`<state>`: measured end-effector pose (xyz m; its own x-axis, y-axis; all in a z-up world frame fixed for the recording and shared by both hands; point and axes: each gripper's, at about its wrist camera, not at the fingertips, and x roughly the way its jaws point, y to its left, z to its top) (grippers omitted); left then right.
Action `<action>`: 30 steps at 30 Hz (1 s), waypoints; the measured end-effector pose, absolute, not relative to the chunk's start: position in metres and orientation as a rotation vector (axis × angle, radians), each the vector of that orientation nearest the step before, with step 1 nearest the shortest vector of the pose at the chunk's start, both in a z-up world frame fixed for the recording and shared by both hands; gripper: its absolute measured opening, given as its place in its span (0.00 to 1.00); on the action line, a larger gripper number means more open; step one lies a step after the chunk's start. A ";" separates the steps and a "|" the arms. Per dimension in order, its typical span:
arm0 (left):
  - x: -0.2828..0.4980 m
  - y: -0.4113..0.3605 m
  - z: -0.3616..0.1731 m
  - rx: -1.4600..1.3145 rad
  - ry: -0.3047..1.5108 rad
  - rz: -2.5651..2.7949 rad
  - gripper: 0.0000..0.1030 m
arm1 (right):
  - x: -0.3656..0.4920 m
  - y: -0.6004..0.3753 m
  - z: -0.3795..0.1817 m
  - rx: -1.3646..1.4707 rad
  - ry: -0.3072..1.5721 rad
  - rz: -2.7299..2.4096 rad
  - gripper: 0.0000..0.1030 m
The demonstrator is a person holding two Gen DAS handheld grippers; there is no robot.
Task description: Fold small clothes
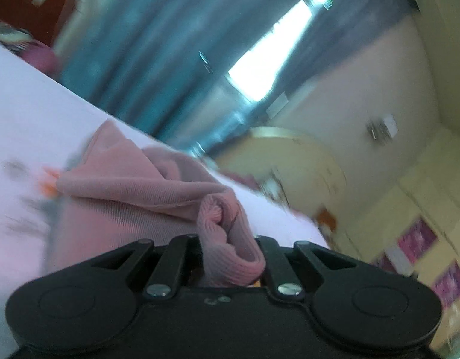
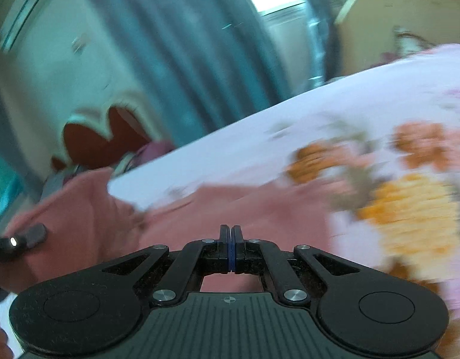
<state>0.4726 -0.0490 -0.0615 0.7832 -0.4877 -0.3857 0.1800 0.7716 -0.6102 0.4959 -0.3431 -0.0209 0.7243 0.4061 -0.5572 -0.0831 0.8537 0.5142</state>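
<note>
The left tongs (image 1: 230,257) pinch the ribbed cuff of the pink garment (image 1: 134,185), which trails ahead across the floral bedsheet (image 2: 319,113); the right tongs (image 2: 231,248), pressed together, hover over it, seemingly empty.

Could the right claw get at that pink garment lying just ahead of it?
Probably yes: the pink garment lies right past the right claw with nothing between, but its jaws are shut and would need to open first.

Pink knit garment (image 1: 134,185), rumpled, partly lifted off floral bedsheet (image 1: 26,113). Ribbed cuff (image 1: 230,248) bunched, pinched up near the camera.
</note>
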 end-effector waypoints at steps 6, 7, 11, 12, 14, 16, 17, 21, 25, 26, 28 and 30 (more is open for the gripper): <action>0.500 -0.158 -0.113 -0.438 0.859 -0.455 0.41 | 0.489 -0.412 -0.026 0.497 0.786 0.222 0.04; 0.493 -0.158 -0.110 -0.450 0.833 -0.481 0.40 | 0.486 -0.421 -0.027 0.516 0.790 0.240 0.09; 0.473 -0.121 -0.088 -0.405 0.731 -0.397 0.37 | 0.478 -0.430 -0.028 0.556 0.785 0.325 0.20; 0.473 -0.108 -0.085 -0.383 0.714 -0.352 0.34 | 0.481 -0.425 -0.030 0.559 0.799 0.351 0.26; 0.476 -0.090 -0.079 -0.356 0.715 -0.275 0.31 | 0.483 -0.412 -0.033 0.552 0.800 0.387 0.68; 0.482 -0.071 -0.083 -0.370 0.727 -0.224 0.26 | 0.486 -0.397 -0.034 0.543 0.787 0.459 0.70; 0.484 -0.064 -0.085 -0.363 0.733 -0.197 0.25 | 0.490 -0.391 -0.037 0.552 0.802 0.482 0.66; 0.485 -0.044 -0.100 -0.370 0.769 -0.141 0.25 | 0.505 -0.368 -0.049 0.540 0.901 0.565 0.42; 0.486 -0.036 -0.122 -0.414 0.796 -0.132 0.22 | 0.523 -0.353 -0.068 0.534 0.989 0.567 0.43; 0.486 -0.034 -0.124 -0.431 0.794 -0.135 0.22 | 0.526 -0.352 -0.072 0.551 1.000 0.580 0.43; 0.488 -0.029 -0.126 -0.449 0.793 -0.149 0.22 | 0.532 -0.348 -0.078 0.574 1.027 0.598 0.43; 0.487 -0.023 -0.129 -0.461 0.799 -0.169 0.22 | 0.537 -0.345 -0.082 0.575 1.042 0.596 0.43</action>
<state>0.4874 -0.0226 -0.1290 0.6902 -0.3166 -0.6507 -0.0254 0.8881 -0.4590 0.5365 -0.3453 -0.0820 0.3797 0.6928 -0.6130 -0.1773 0.7049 0.6868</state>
